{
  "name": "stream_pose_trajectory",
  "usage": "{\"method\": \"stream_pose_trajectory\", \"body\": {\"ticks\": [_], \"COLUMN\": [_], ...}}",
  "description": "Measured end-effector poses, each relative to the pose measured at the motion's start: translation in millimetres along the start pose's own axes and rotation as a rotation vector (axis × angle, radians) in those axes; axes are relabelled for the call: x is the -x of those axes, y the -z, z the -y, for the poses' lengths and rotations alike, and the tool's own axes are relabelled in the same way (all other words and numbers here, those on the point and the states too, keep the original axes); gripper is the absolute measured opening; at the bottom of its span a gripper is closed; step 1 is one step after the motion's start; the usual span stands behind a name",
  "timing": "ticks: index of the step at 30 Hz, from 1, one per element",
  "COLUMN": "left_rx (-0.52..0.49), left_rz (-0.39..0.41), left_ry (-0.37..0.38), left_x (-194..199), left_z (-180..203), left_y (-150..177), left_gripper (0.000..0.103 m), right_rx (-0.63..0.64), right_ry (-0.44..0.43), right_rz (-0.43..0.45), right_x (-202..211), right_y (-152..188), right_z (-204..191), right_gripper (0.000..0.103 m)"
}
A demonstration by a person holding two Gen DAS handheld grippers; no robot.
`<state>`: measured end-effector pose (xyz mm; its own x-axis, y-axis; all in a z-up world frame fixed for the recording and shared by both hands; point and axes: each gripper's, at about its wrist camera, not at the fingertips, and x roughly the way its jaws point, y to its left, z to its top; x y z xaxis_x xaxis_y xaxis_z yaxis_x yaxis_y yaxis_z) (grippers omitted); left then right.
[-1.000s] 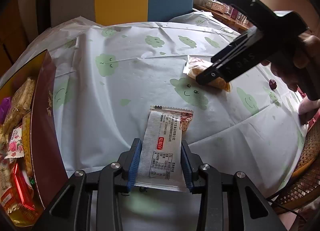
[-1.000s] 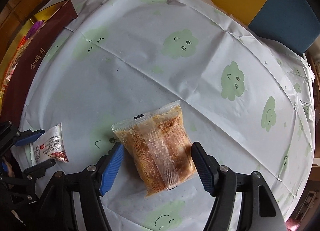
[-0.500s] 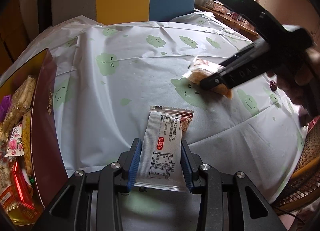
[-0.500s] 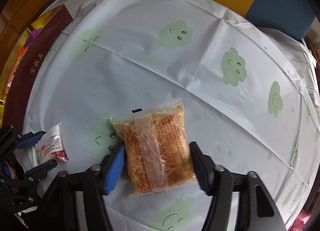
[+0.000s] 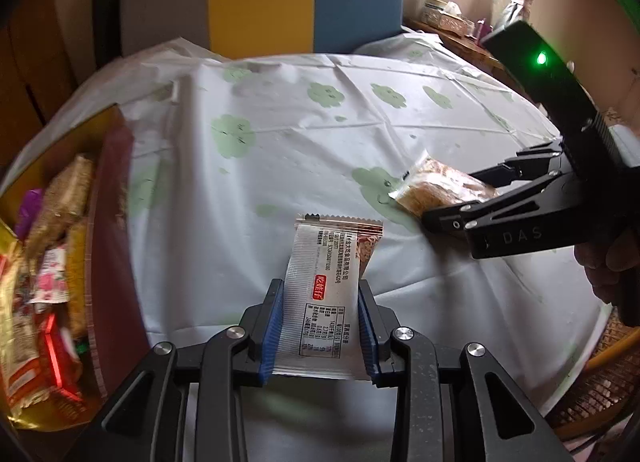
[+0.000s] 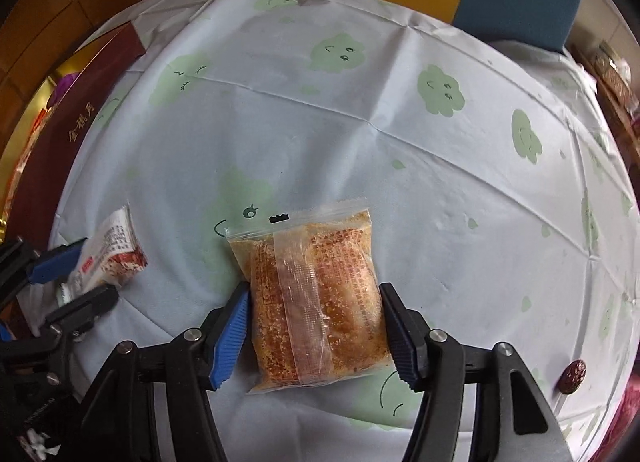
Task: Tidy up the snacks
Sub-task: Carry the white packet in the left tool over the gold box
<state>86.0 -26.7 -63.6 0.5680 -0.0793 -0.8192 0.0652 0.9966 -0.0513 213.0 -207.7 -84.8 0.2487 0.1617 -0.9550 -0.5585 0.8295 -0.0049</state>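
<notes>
The white snack packet (image 5: 326, 294) with a red label and black print lies on the cloud-printed tablecloth (image 5: 280, 141), its lower half between the blue pads of the left gripper (image 5: 320, 326). The jaws have just been closing on it, and both pads now press the packet's long edges, so the packet is gripped while its upper end, with a crimped reddish seal, sticks out ahead of the fingertips.

To the right, the clear packet of orange-brown crumbly snack (image 6: 316, 298) sits on the cloth between the fingers of the right gripper (image 6: 316, 326). Its jaws have been narrowing too; in the right wrist view the blue left pad (image 6: 232, 326) touches the packet's edge and the dark right pad lies against the other edge, with the sides slightly bulged, so the packet is clasped. A hand (image 5: 612, 262) grips that tool's black handle, where a green light glows.

At the table's left edge stands an open dark red gift box (image 5: 112, 246) with gold lettering, holding a heap of wrapped snacks (image 5: 44, 262) in gold, red, pink and purple. A small dark red round sweet (image 6: 574, 376) lies alone on the cloth near the right rim. Beyond the table is a chair back (image 5: 260, 1) in grey, yellow and blue panels.
</notes>
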Motion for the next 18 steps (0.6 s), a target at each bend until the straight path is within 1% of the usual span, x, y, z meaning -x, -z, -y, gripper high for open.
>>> {"method": "stream_pose_trajectory", "body": {"ticks": [8,9,11,18], "left_rx": [0.010,0.012,0.022,0.073], "left_rz": [0.059,0.067,0.079,0.114], "left_ry": [-0.026,-0.030,-0.039,-0.076], "left_x": [34.9,38.8,48.2,73.8], "left_z": [-5.6,-6.5,-10.4,-30.5], "left_y": [1.0,1.1,1.8,3.8], "left_gripper": [0.034,0.034,0.034,0.034], "right_rx": [0.012,0.015,0.017,0.048], "right_ry": [0.011,0.014,0.017,0.046], "right_rz": [0.022,0.022,0.023,0.033], "right_x": [-1.1,-0.3,-0.9,1.7], "right_y": [7.8,7.9,6.6,0.2], "right_z": [-5.3,-15.6,-15.6,-43.3], "right_gripper": [0.063,0.063,0.063,0.063]}}
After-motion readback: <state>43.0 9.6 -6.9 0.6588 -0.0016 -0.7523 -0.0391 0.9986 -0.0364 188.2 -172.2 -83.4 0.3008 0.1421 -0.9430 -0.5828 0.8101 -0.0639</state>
